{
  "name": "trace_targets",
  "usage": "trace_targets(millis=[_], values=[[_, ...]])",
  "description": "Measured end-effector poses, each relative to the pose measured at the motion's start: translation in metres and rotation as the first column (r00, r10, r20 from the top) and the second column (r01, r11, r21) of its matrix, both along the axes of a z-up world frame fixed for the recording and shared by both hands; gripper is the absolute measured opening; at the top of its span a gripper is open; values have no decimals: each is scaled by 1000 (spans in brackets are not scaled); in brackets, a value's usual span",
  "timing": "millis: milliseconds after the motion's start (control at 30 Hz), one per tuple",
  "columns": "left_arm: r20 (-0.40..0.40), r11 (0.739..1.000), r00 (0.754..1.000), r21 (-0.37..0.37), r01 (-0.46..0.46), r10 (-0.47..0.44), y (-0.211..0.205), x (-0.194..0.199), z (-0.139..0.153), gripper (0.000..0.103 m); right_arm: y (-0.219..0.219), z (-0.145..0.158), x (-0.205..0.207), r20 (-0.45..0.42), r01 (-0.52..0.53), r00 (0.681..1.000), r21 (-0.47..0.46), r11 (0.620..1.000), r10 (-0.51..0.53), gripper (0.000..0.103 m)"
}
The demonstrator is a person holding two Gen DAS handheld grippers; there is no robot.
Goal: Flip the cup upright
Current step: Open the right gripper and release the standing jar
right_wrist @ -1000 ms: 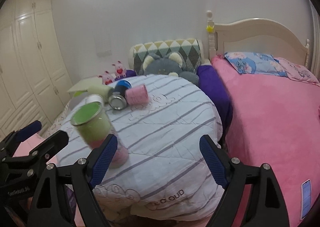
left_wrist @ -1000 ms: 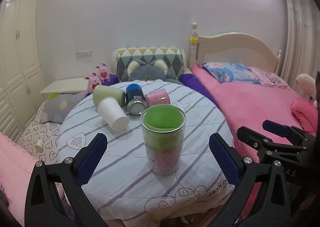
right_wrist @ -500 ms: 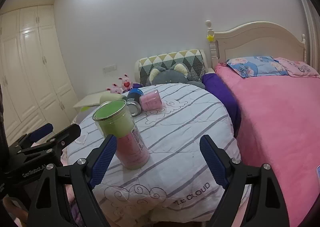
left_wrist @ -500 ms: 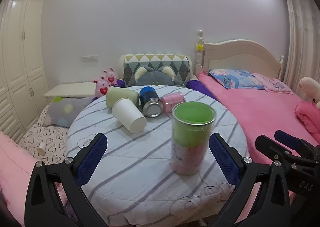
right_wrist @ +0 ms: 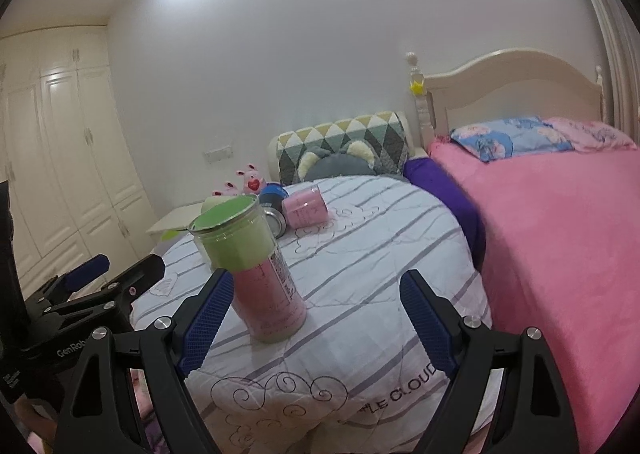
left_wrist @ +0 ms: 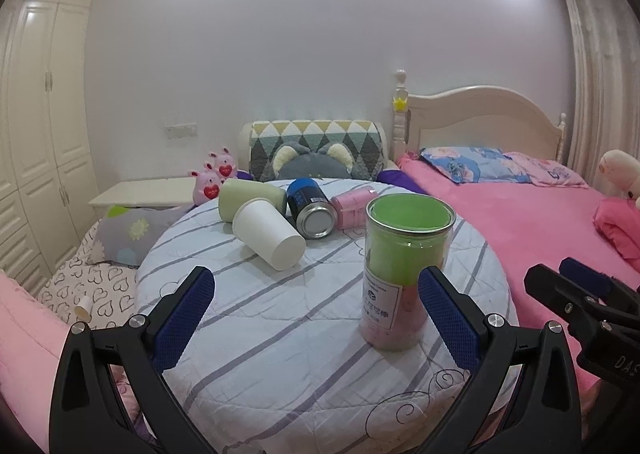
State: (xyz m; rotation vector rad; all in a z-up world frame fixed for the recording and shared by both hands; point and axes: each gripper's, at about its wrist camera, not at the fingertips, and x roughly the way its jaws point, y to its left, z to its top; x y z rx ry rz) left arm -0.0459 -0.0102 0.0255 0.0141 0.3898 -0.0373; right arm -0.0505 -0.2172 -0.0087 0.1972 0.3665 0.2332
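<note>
Cup [left_wrist: 404, 274]: clear, green and pink inside, upright near the front edge of the round table [left_wrist: 280, 334], mouth up
Left gripper [left_wrist: 316, 318]: jaws wide, empty
Right gripper [right_wrist: 316, 318]: jaws wide, empty
Behind: white paper cup [left_wrist: 270, 234], green cup [left_wrist: 250, 193], blue can [left_wrist: 312, 207], pink cup [left_wrist: 354, 205], all lying down

A pink bed [left_wrist: 520, 213] with a floral pillow [left_wrist: 472, 163] stands right of the striped surface [left_wrist: 280, 334], two pink plush bunnies [left_wrist: 214, 175] behind it.
</note>
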Motion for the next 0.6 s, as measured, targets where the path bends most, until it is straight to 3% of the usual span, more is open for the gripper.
trace_targets(millis=[300, 600], values=[[18, 1000, 1000, 7, 9, -9, 0, -6, 3, 103, 6, 9, -10, 40, 22, 999, -43, 999, -20, 86], [89, 999, 996, 1, 32, -32, -1, -16, 7, 103, 7, 13, -20, 98, 36, 995, -54, 998, -30, 87]])
